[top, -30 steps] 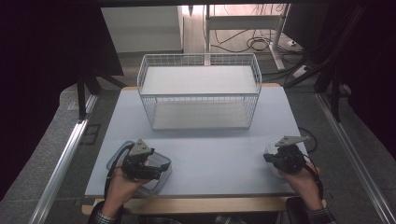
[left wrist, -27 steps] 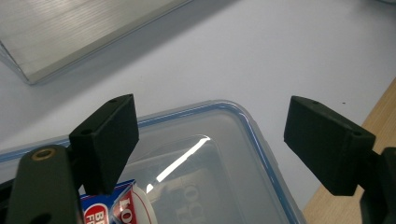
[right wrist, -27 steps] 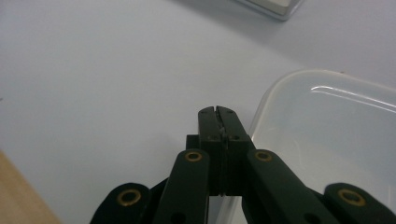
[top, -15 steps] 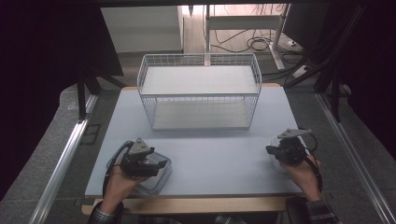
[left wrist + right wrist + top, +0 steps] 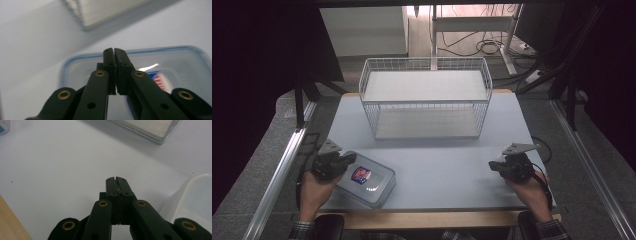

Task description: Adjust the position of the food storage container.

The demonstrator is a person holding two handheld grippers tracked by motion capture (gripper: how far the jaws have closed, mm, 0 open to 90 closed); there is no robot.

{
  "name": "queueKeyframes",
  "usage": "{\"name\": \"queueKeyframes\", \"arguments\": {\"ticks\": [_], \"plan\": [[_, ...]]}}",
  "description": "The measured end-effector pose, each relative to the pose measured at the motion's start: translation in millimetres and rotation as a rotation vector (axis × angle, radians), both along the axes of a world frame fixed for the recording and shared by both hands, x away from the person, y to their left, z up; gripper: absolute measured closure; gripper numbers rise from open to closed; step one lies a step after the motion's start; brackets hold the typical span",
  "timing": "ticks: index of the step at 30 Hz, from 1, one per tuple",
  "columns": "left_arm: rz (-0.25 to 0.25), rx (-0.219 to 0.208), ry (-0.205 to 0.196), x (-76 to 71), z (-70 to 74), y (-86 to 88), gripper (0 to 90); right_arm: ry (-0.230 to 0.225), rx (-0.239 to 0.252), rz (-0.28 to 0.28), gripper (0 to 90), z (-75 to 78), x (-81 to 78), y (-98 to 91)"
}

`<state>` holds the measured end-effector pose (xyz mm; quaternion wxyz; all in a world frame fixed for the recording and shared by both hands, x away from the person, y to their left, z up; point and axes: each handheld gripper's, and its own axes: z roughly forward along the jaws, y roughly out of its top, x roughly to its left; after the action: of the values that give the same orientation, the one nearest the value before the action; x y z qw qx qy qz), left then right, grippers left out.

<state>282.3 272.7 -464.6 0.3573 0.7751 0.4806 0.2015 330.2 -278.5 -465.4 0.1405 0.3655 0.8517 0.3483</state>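
Left gripper (image 5: 113, 51) jaws pressed together, empty, hovering over the clear lidded food container (image 5: 172, 65). Right gripper (image 5: 116, 180) jaws likewise closed on nothing. The left hand (image 5: 314, 187) has pulled back toward 7 o'clock, uncovering the container (image 5: 367, 178) that sat half hidden under it; right gripper (image 5: 511, 165) barely shifted at 4 o'clock. Wire basket (image 5: 426, 97) stands at 12 o'clock, seemingly empty. Probably a pre-grasp pause.

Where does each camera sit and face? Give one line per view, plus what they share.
High view: above the person's side, looking forward and down on the table and wire basket; both hands show.
Left gripper view: rides the left hand-held gripper, shut, over the lidded container.
Right gripper view: rides the right hand-held gripper, shut, over bare table.
Shared: the container.
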Motion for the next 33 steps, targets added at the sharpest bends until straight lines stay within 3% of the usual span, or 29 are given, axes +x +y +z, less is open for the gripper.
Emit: {"name": "queueKeyframes", "arguments": {"ticks": [1,4,6,9,14,15,16,18,25,29,30,33], "plan": [[0.0,0.0,0.0,0.0,0.0,0.0,89.9,0.0,0.0,0.0,88.9,0.0,0.0,0.0],[0.072,0.002,0.002,-3.8,-6.0,22.5,90.0,0.003,-0.001,0.013,88.0,-0.5,-2.4,2.8],[0.094,0.005,0.01,-5.0,-9.1,29.1,90.0,0.002,0.002,0.015,87.6,-0.8,-2.9,3.5],[0.131,0.009,0.042,-7.7,-18.6,42.2,90.0,0.005,0.01,0.024,87.5,-0.1,-6.3,6.1],[0.175,0.073,0.112,-12.7,-38.7,57.5,90.0,0.014,0.022,0.041,87.4,-0.5,-9.8,10.5],[0.173,0.068,0.126,-13.6,-42.3,59.5,90.0,0.015,0.021,0.045,87.4,-0.7,-10.2,11.3],[0.173,0.068,0.126,-13.6,-42.3,59.5,90.0,0.015,0.021,0.045,87.4,-0.7,-10.2,11.3],[0.155,0.047,0.167,-18.7,-52.9,59.4,90.0,0.025,0.018,0.054,87.3,-3.1,-11.0,14.4],[0.157,-0.008,0.204,-33.2,-61.6,59.2,90.0,0.053,0.044,0.08,87.3,-5.8,-13.6,20.8],[0.171,-0.013,0.226,-40.0,-67.1,53.9,90.0,0.086,0.068,0.13,87.3,-7.9,-18.7,33.6],[0.159,-0.023,0.232,-40.2,-67.4,49.6,90.0,0.099,0.07,0.165,87.3,-9.6,-21.6,43.1],[0.141,-0.028,0.24,-38.6,-66.4,41.9,90.0,0.11,0.074,0.188,87.3,-11.3,-24.0,50.5]]}}
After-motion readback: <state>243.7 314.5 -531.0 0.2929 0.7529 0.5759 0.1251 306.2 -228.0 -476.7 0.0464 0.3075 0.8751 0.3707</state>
